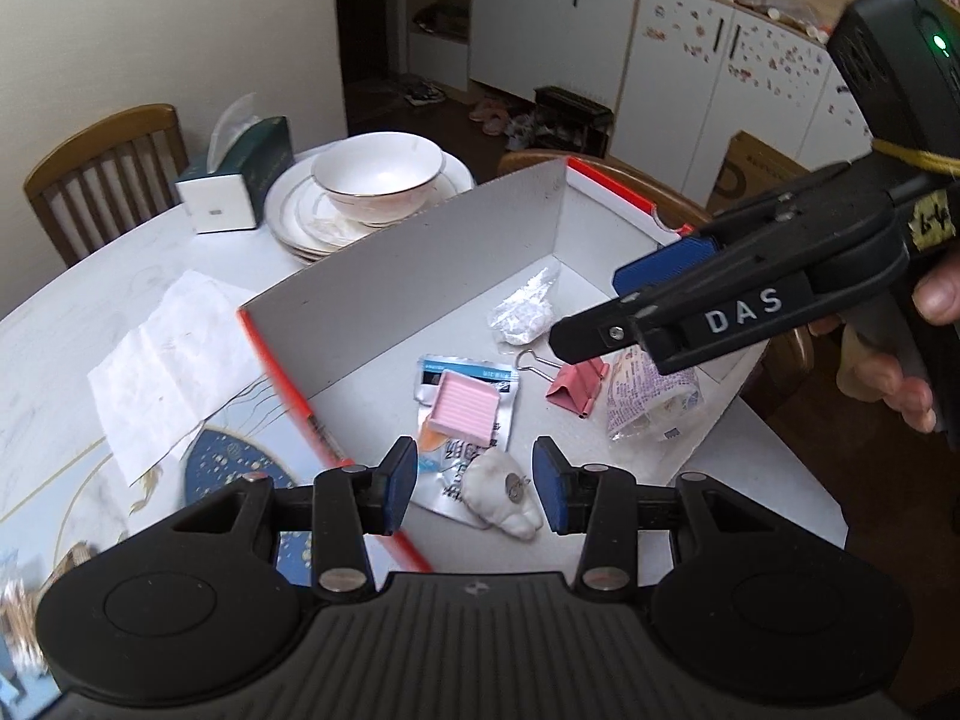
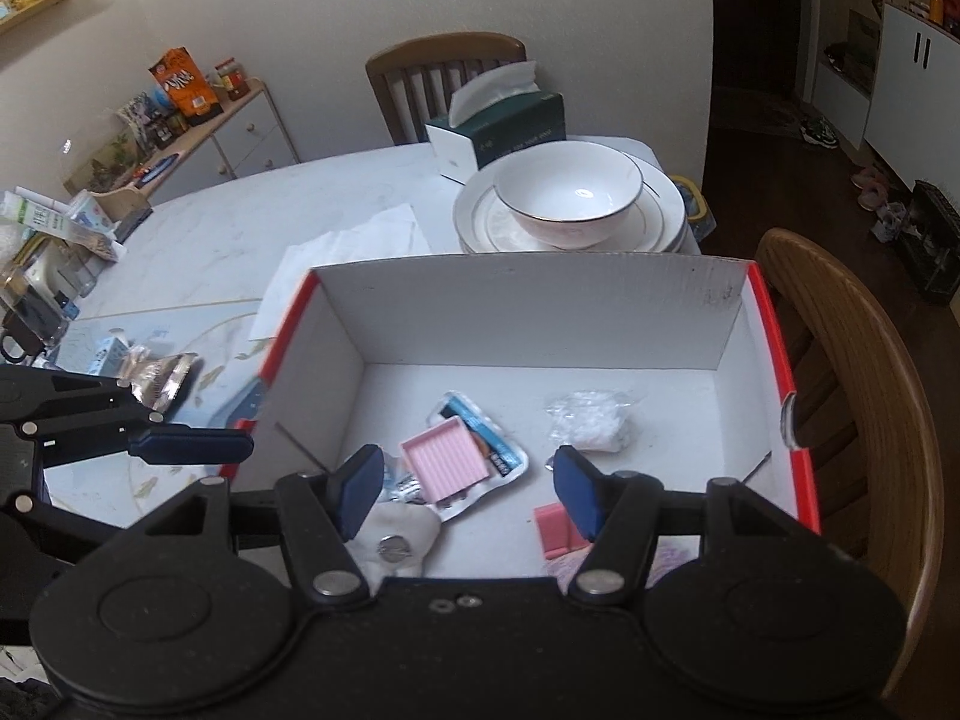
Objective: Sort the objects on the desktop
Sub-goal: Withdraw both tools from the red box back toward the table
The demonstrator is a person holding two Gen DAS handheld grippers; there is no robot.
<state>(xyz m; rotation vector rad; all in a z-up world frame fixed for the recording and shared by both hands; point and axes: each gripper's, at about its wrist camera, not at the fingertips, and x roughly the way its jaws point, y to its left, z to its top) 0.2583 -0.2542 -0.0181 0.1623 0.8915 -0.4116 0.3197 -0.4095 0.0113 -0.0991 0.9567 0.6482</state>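
Observation:
A white cardboard box with red edges (image 1: 384, 294) (image 2: 528, 312) stands on the table. Inside lie a pink ridged tray (image 1: 465, 408) (image 2: 444, 461) on a silver foil packet (image 1: 480, 474), a white tooth-shaped plush (image 1: 507, 495) (image 2: 396, 543), a pink binder clip (image 1: 573, 387) (image 2: 555, 531), a clear bag of white bits (image 1: 522, 315) (image 2: 591, 423) and a printed wrapper (image 1: 651, 399). My left gripper (image 1: 474, 483) is open and empty above the plush. My right gripper (image 2: 468, 492) is open and empty over the box; it also shows in the left wrist view (image 1: 690, 300).
A bowl on stacked plates (image 1: 372, 186) (image 2: 570, 204), a green tissue box (image 1: 240, 180) (image 2: 498, 126) and a white paper sheet (image 1: 174, 360) (image 2: 348, 252) lie beyond the box. A foil packet (image 2: 159, 381) and clutter sit left. Wooden chairs (image 2: 852, 396) stand around.

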